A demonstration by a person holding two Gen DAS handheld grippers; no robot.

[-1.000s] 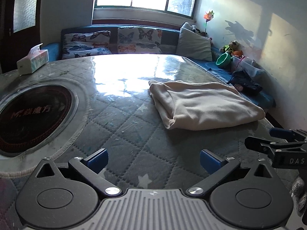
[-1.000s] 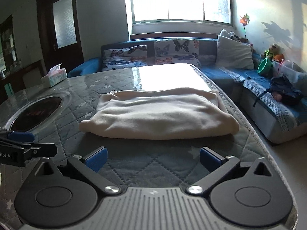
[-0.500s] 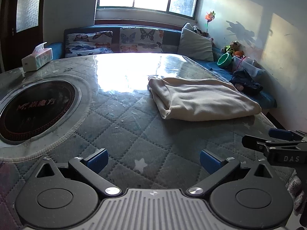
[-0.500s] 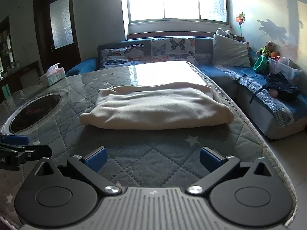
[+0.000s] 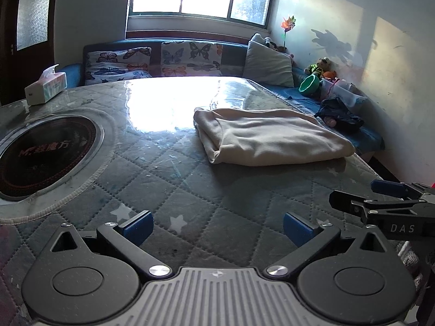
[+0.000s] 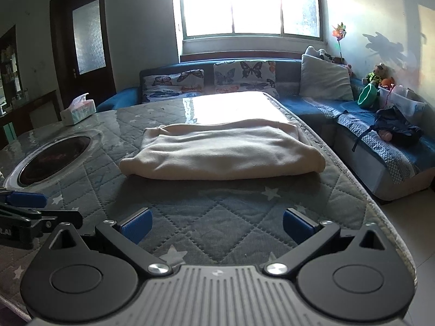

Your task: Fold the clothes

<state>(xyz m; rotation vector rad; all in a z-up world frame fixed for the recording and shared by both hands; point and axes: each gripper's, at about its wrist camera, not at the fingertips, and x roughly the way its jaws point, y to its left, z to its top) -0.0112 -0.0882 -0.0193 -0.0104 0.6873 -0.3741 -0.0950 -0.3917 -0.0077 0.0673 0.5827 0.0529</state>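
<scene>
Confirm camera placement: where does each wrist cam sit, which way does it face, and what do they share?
Left wrist: on the left gripper, facing across the table; folded cream garment ahead-right; right gripper enters at right.
Right wrist: on the right gripper, garment straight ahead; left gripper enters at left.
Shared: garment, tissue box, sofa, window.

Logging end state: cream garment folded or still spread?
Folded. The cream garment lies as a compact layered stack on the table, doubled edges visible; both grippers are open and clear of it.
</scene>
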